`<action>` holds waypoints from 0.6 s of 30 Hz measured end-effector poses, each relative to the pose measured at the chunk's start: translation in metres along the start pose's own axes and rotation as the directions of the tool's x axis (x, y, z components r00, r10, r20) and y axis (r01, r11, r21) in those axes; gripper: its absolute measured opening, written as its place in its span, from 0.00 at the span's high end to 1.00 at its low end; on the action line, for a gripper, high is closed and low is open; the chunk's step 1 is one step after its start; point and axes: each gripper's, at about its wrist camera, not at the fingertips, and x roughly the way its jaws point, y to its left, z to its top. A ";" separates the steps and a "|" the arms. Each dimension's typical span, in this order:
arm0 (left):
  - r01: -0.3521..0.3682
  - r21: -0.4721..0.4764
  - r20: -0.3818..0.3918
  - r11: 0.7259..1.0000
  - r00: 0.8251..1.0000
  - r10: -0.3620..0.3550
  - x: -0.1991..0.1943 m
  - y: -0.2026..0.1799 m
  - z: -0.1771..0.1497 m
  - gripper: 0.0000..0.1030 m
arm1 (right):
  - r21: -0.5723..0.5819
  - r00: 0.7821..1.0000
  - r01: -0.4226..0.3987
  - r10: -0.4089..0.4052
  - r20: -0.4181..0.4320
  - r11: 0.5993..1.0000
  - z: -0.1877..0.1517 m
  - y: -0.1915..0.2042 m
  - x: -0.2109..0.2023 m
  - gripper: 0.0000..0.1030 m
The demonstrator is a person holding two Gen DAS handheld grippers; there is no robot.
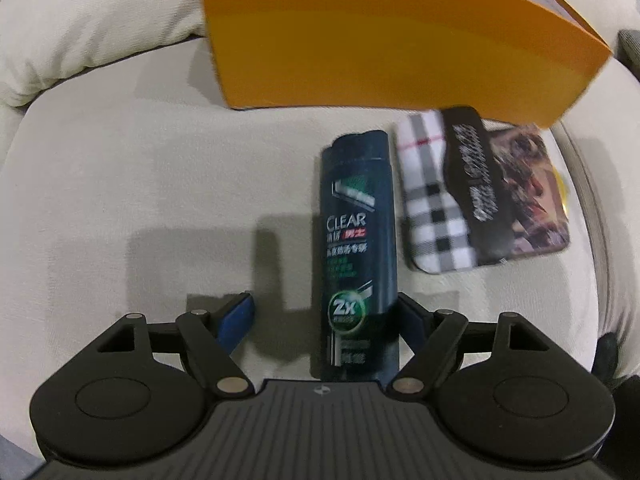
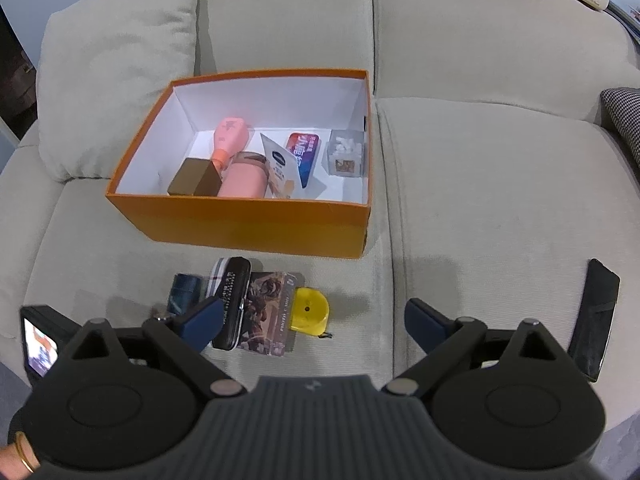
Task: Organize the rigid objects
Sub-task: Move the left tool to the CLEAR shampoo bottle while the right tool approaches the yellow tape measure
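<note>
A dark teal CLEAR shampoo bottle point(image 1: 358, 240) lies on the sofa seat, pointing toward the orange box point(image 1: 360, 40). My left gripper point(image 1: 325, 300) is open around the bottle's lower end; the right pad point(image 1: 414, 316) is close against the bottle, the left pad point(image 1: 236, 316) well clear. Beside the bottle lie a checked case point(image 1: 428, 200), a black case point(image 1: 476, 184) and a picture card box point(image 1: 532, 200). My right gripper point(image 2: 316, 316) hangs open and empty above these, near a yellow tape measure point(image 2: 312, 312). The bottle point(image 2: 185, 292) shows partly behind its left finger.
The orange box point(image 2: 256, 220) holds a pink bottle point(image 2: 230, 138), a pink tumbler point(image 2: 244, 178), a brown block point(image 2: 194, 184), a pouch, a card and a clear box point(image 2: 346, 154). A black flat device point(image 2: 596, 316) lies on the right seat. A pillow point(image 2: 116, 60) leans at left.
</note>
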 end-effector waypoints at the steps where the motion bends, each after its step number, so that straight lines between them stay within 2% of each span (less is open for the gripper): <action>1: 0.002 -0.007 -0.001 1.000 1.000 -0.002 0.000 0.005 0.002 0.11 | 0.002 1.000 0.001 -0.001 -0.008 1.000 -0.001 0.001 0.004 0.06; 6: 0.003 -0.024 0.001 1.000 1.000 -0.003 0.000 0.023 0.006 0.11 | 0.018 0.998 0.009 -0.008 -0.069 1.000 -0.006 0.005 0.030 0.05; 18: -0.006 -0.042 0.030 0.999 1.000 0.007 0.012 0.036 0.009 0.09 | 0.093 0.985 0.099 -0.084 -0.153 0.991 -0.010 0.006 0.096 0.05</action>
